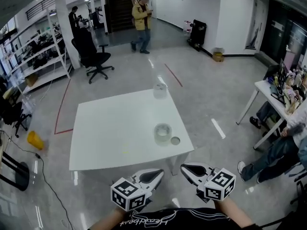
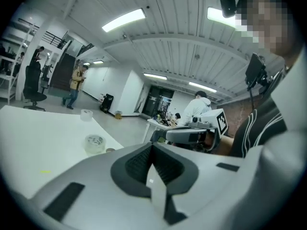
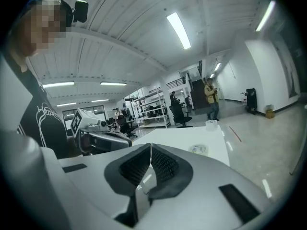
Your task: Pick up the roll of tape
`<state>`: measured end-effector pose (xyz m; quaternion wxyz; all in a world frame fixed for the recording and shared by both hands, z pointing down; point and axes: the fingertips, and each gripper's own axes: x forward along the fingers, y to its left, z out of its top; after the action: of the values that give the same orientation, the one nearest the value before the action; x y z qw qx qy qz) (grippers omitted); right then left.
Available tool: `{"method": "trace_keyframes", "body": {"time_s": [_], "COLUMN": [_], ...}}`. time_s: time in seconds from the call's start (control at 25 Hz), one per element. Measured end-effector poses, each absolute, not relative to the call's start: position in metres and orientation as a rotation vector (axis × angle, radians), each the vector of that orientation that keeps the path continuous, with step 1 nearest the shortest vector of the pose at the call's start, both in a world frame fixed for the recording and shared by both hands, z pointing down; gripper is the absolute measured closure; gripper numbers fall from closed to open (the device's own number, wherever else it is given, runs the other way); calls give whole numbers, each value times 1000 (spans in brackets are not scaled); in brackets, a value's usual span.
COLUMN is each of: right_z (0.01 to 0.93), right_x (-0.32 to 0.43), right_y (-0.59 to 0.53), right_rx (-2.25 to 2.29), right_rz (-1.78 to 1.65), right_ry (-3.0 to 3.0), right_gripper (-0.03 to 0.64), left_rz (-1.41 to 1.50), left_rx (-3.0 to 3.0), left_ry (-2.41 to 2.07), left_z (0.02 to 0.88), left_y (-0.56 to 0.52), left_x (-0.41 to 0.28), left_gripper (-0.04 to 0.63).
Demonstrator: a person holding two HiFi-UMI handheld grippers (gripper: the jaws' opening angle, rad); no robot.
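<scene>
Nearest the camera, the left gripper [image 1: 152, 177] and the right gripper [image 1: 192, 171] hover side by side just short of the near edge of the white square table [image 1: 115, 128]; each has its dark ribbed pads pressed together with nothing between them (both gripper views show the seam plainly). White script runs across the person's black shirt [image 1: 158, 219], upside down in the head view and too warped to read. Each gripper's cube carries black-and-white square markers, no words.

On the table, near its near right corner and well apart from both grippers, the translucent, whitish roll of tape [image 1: 163, 133] lies flat, hole upward, its wall glassy and faintly grey; no label can be made out on it. A small grey round disc [image 1: 175, 140] sits just beside it. A second clear roll [image 1: 159, 90] stands at the far edge. Beyond, a black office chair [image 1: 93, 51] and a person in a yellow jacket [image 1: 141, 18].
</scene>
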<state>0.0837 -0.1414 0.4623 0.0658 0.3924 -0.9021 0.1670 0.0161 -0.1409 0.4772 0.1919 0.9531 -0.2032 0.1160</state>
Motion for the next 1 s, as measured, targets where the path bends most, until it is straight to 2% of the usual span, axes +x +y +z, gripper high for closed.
{"method": "trace_keyframes", "body": {"time_s": [1.0], "right_z": [531], "right_x": [64], "right_y": [-295], "right_rx": [932], "right_rz": [561], "right_ry": [-2617], "right_gripper": [601], "left_rz": [275], "left_rx": [2531], "left_ry": [-751], "left_z": [500], "left_y": [-276], "left_x": [-12], "left_gripper": [592]}}
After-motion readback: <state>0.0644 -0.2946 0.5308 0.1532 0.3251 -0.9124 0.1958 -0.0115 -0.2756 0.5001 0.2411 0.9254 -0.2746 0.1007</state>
